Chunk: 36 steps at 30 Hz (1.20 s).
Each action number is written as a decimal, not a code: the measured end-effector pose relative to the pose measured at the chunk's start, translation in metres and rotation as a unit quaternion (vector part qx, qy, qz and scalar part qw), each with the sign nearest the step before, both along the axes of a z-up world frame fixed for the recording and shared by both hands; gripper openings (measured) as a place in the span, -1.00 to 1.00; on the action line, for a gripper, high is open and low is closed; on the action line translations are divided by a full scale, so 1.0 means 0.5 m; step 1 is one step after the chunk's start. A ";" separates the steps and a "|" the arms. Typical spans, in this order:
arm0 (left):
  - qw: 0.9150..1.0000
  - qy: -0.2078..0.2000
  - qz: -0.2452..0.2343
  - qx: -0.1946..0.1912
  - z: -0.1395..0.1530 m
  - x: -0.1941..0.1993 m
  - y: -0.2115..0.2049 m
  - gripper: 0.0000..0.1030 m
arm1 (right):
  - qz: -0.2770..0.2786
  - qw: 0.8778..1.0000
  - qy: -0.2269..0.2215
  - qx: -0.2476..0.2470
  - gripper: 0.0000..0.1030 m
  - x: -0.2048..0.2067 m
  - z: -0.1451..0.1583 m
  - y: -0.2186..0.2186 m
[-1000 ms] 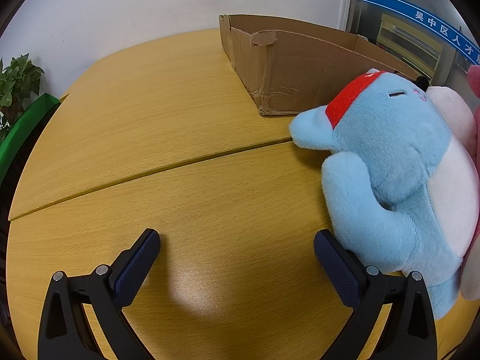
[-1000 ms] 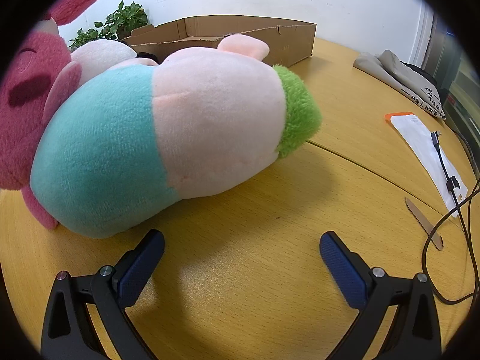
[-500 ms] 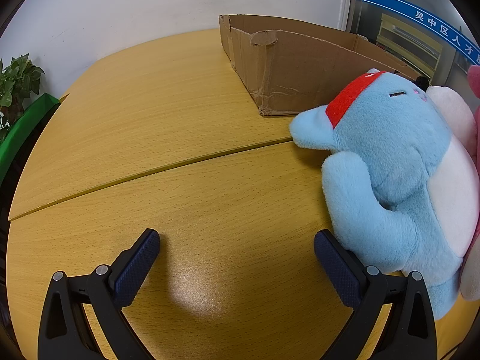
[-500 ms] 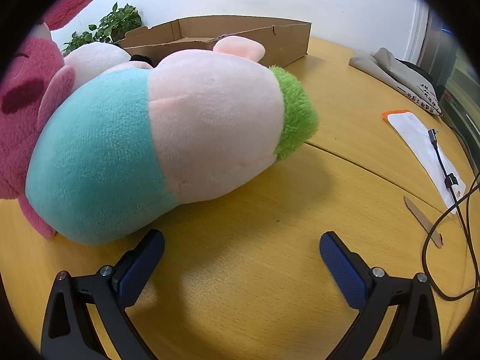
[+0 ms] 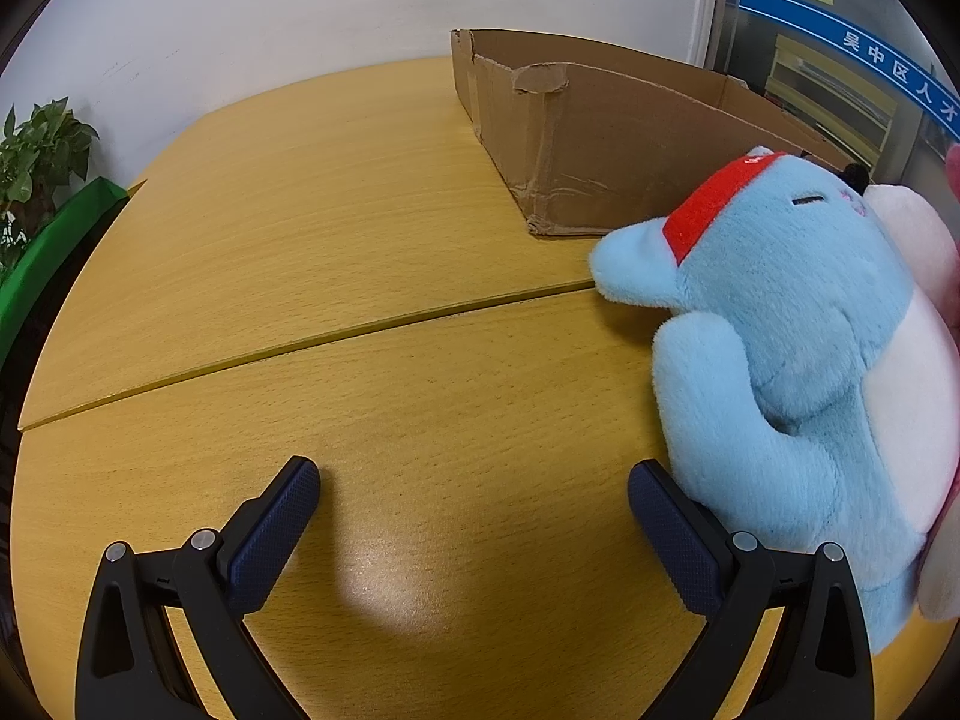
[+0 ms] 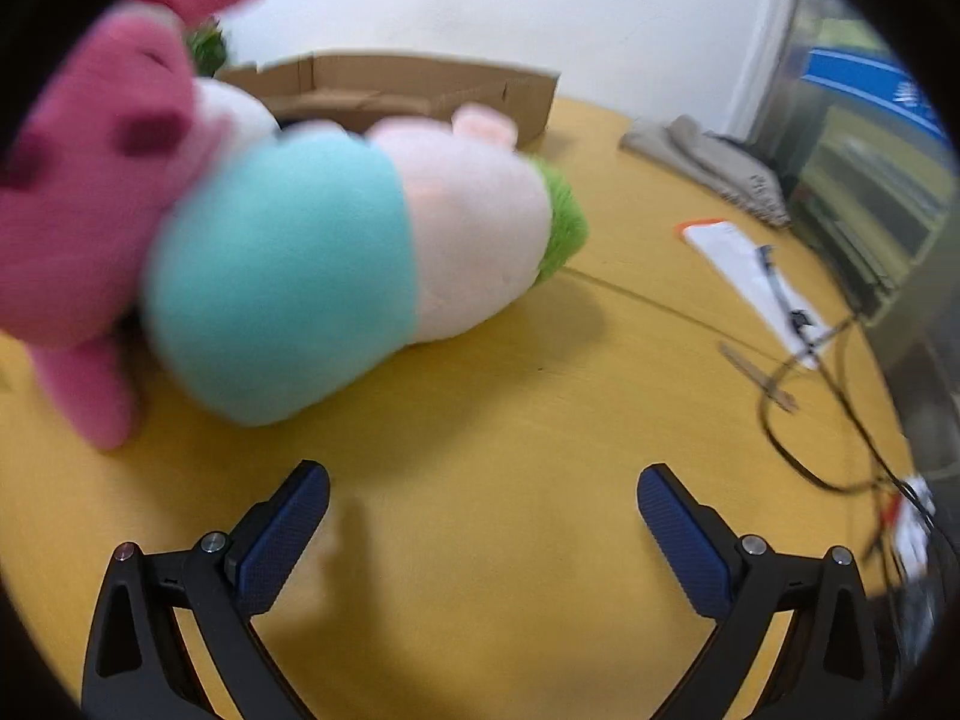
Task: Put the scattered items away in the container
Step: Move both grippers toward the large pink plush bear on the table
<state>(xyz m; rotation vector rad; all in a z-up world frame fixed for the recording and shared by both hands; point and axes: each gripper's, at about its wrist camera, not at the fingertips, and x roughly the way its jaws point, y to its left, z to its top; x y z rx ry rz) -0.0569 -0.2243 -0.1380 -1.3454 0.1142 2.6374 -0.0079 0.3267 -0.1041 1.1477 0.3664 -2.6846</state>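
Note:
A light blue plush with a red headband (image 5: 798, 360) lies on the wooden table at the right of the left wrist view. My left gripper (image 5: 474, 504) is open and empty, its right finger (image 5: 678, 534) beside the plush's underside. An open cardboard box (image 5: 606, 138) stands behind. In the right wrist view a teal, pink and green plush (image 6: 360, 258) lies next to a magenta plush (image 6: 84, 198), with the box (image 6: 420, 90) behind them. My right gripper (image 6: 483, 510) is open and empty, a little in front of the teal plush.
A potted plant (image 5: 36, 162) stands off the table's far left. On the right are a folded grey cloth (image 6: 714, 162), a white packet (image 6: 750, 282), a black cable (image 6: 840, 420) and a wooden stick (image 6: 759, 378).
The right wrist view is now blurred. My right gripper has pulled back and swung right, so the plushes look smaller and farther. The left gripper has not moved.

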 end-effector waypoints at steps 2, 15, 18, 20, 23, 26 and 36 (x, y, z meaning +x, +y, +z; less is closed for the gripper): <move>1.000 0.000 0.029 -0.002 -0.012 -0.002 -0.022 1.00 | -0.016 0.999 0.025 -0.023 0.99 0.039 0.034 0.005; 0.974 0.127 0.185 0.016 0.147 0.291 0.130 1.00 | -0.061 0.987 0.083 -0.125 0.99 0.141 0.072 -0.060; 0.967 0.183 0.178 0.012 0.215 0.313 0.191 1.00 | -0.030 0.982 0.105 -0.154 0.99 0.142 0.105 -0.091; 0.966 0.201 0.163 0.012 0.244 0.318 0.229 1.00 | -0.019 0.979 0.114 -0.168 0.99 0.141 0.123 -0.107; 0.968 0.212 0.134 0.008 0.267 0.304 0.275 1.00 | -0.001 0.973 0.114 -0.199 0.99 0.148 0.139 -0.124; 0.971 0.206 0.118 0.012 0.272 0.298 0.280 1.00 | 0.008 0.973 0.116 -0.201 0.99 0.162 0.141 -0.150; 0.982 0.162 0.097 0.032 0.224 0.302 0.322 1.00 | 0.006 0.979 0.075 -0.187 0.99 0.167 0.100 -0.216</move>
